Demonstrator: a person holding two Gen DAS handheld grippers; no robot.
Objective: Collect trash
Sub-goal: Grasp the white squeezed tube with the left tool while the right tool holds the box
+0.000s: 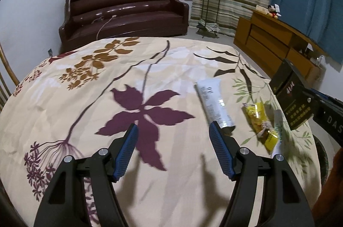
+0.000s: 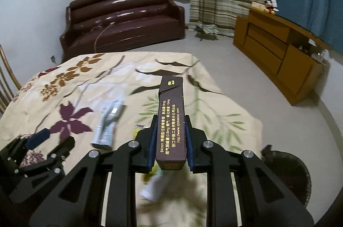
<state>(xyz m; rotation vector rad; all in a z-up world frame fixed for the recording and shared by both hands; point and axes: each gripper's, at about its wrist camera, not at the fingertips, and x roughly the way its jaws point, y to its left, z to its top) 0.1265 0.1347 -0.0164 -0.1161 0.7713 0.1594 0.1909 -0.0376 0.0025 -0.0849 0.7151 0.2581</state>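
Floral bedspread fills your view, a brown sofa beyond it. Your left gripper hovers low over it, jaws spread wide and empty, just beside the white tube. Your right gripper is raised, clamped on a dark cigarette box. A yellow wrapper lies near the tube; below the box it is blurred.

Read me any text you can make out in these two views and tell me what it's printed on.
"84mm 烤烟型过滤嘴香烟 焦油量:8mg": cigarette box held in the right claw.
"烟气烟碱量:0.8mg 烟气一氧化碳量:10mg": same box.
"浙江中烟工业有限责任公司出品": same box.
"http://www.zjtobacco.com": same box.
"DAS": right claw's body, cut off at the left view's edge.
White tube: print blurred, unreadable.
Yellow wrapper: no legible text.
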